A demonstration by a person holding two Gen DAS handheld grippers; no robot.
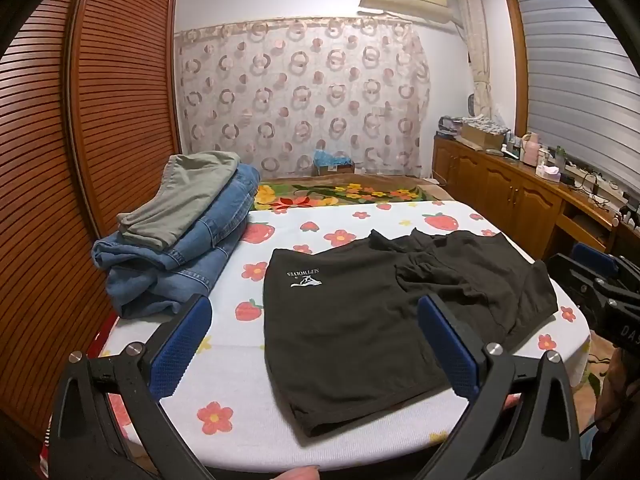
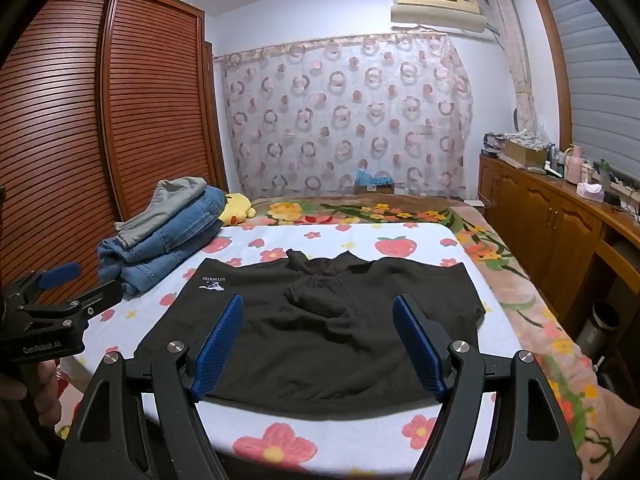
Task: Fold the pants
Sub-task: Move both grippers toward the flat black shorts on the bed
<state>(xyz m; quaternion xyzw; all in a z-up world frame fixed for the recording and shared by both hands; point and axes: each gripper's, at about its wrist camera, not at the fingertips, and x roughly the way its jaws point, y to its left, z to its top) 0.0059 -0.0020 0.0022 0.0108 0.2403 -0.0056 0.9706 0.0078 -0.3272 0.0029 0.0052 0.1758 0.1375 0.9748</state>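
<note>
Left tool [image 1: 316,344] jaws spread wide, empty, tilted downward, right tool [image 2: 318,344] likewise wide, empty

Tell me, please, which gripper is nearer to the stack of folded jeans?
Left. The left gripper hovers open just right of the folded jeans; the right gripper hangs open over the black shorts, farther right.

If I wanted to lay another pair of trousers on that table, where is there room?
The tablecloth is bare along the near edge and in a strip behind the black shorts. The left side is crowded by the stack of folded jeans.
</note>
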